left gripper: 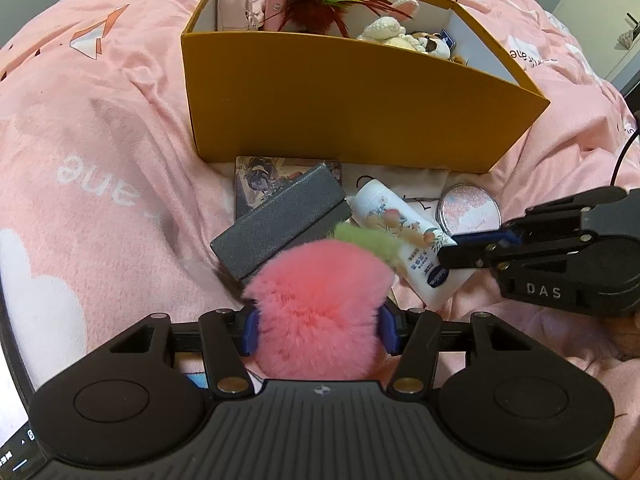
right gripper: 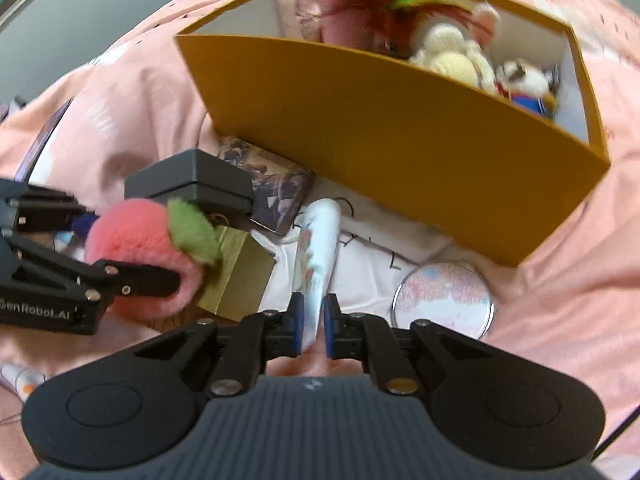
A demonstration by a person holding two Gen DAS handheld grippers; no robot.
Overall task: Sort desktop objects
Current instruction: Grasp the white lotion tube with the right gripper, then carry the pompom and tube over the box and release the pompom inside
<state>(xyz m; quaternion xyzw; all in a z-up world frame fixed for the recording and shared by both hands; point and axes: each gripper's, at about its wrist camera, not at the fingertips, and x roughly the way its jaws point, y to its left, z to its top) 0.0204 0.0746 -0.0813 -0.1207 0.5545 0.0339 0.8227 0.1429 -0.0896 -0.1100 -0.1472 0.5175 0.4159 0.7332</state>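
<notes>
My left gripper (left gripper: 318, 330) is shut on a fluffy pink peach plush (left gripper: 316, 304) with a green leaf; it also shows in the right wrist view (right gripper: 140, 252). My right gripper (right gripper: 311, 324) is shut on the flat end of a white cream tube (right gripper: 318, 248) with a peach print; the tube (left gripper: 404, 236) lies on the bedding in the left wrist view, with the right gripper (left gripper: 460, 252) at its end. Ahead stands an open yellow box (left gripper: 360, 112) holding a feather toy, a pink pouch and plush toys; it also shows in the right wrist view (right gripper: 400, 140).
A grey box (left gripper: 280, 228), a picture card box (left gripper: 256, 184) and a round pink mirror (left gripper: 470, 210) lie in front of the yellow box. A gold box (right gripper: 240, 272) sits beside the plush. Pink bedding (left gripper: 100, 140) lies all around.
</notes>
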